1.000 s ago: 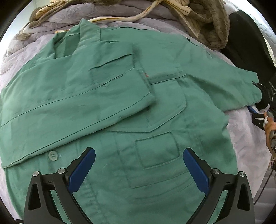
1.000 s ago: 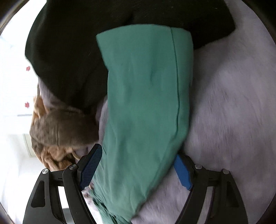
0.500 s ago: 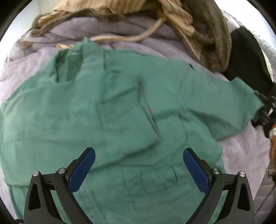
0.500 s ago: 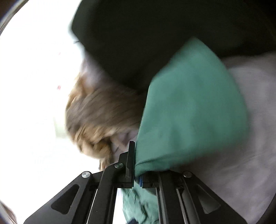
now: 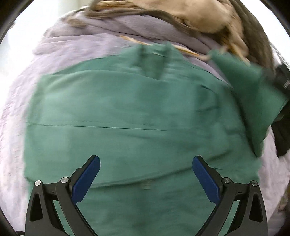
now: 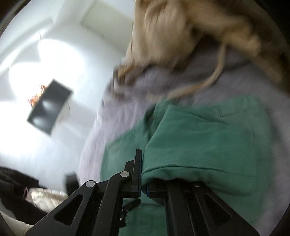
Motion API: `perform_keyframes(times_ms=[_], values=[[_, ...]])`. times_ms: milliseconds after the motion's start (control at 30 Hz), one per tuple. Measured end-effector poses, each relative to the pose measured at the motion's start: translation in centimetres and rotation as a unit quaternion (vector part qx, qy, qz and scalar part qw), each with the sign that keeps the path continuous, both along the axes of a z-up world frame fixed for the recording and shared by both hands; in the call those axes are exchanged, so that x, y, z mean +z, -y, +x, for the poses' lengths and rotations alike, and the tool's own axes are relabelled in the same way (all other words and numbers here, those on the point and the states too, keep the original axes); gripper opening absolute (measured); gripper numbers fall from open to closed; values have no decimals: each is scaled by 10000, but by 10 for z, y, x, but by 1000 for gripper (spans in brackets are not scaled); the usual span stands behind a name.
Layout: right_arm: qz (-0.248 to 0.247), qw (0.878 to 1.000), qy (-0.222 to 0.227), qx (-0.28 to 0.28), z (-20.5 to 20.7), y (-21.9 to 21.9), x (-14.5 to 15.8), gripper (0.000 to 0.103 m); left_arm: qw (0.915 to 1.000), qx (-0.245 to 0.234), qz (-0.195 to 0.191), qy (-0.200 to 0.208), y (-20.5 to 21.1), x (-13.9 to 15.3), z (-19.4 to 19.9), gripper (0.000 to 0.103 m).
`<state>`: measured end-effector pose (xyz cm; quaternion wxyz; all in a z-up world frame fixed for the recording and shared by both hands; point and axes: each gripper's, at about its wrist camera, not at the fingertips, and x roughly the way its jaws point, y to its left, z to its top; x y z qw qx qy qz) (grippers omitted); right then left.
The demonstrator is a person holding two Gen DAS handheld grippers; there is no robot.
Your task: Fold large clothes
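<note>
A large green jacket [image 5: 126, 118] lies spread on a lilac bedspread [image 5: 59, 52], collar at the far side, one sleeve folded across its front. My left gripper [image 5: 145, 174] is open and empty, hovering above the jacket's lower part. My right gripper [image 6: 144, 174] is shut on the cuff of the jacket's other sleeve [image 6: 208, 145] and holds it lifted above the jacket body. In the left wrist view that raised sleeve [image 5: 253, 94] shows at the right, with the right gripper [image 5: 282, 79] at its end.
A heap of beige and brown clothes [image 5: 208, 16] lies at the far side of the bed, also in the right wrist view [image 6: 181, 27]. A dark garment [image 5: 282, 134] lies at the right edge. A dark box [image 6: 49, 109] stands against the white wall.
My right gripper closed on the sleeve cuff, lifted it off the bed and swung it towards the jacket body. My left gripper drew back and the jacket looks smaller.
</note>
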<state>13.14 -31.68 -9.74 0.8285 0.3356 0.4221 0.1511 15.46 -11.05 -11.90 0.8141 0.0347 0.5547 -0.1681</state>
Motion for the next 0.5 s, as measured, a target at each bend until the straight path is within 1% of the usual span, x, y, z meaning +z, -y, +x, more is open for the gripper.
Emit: perform_keyframes(times_ms=[67,133,167,200,233,300,333,367,433,500], values=[[-273,9979,-590,72,9,-32,-39,8,9998,211,69,-2,-23,-3,5,102],[-418,9942,-994,-23,9,-34,-65,8,9986,485,153,-134,-45,-10,9,102],[-349,9925,-1164,-86,7,-34,-75,8,9979,589,98,-235,-57,-14,9,102],[-199,9919,-1238,-188,1,-30,-80,11,9976,626,57,-289,-65,-16,10,102],[37,9910,-1303,-303,-7,-24,-82,18,9976,631,44,-297,-70,-17,9,102],[207,9891,-1365,-516,-20,-15,-79,62,9982,560,67,-212,-78,-18,6,102],[265,9884,-1320,-710,-29,-6,-75,71,9984,521,85,-177,-81,-18,6,102],[366,9870,-1206,-998,-42,3,-69,75,9985,506,76,-169,-82,-18,4,102],[551,9828,-1148,-1337,-52,15,-65,75,9986,495,-14,-172,-87,-15,1,102],[741,9745,-1143,-1785,-53,30,-64,74,9985,514,-107,-160,-97,-12,-3,102]])
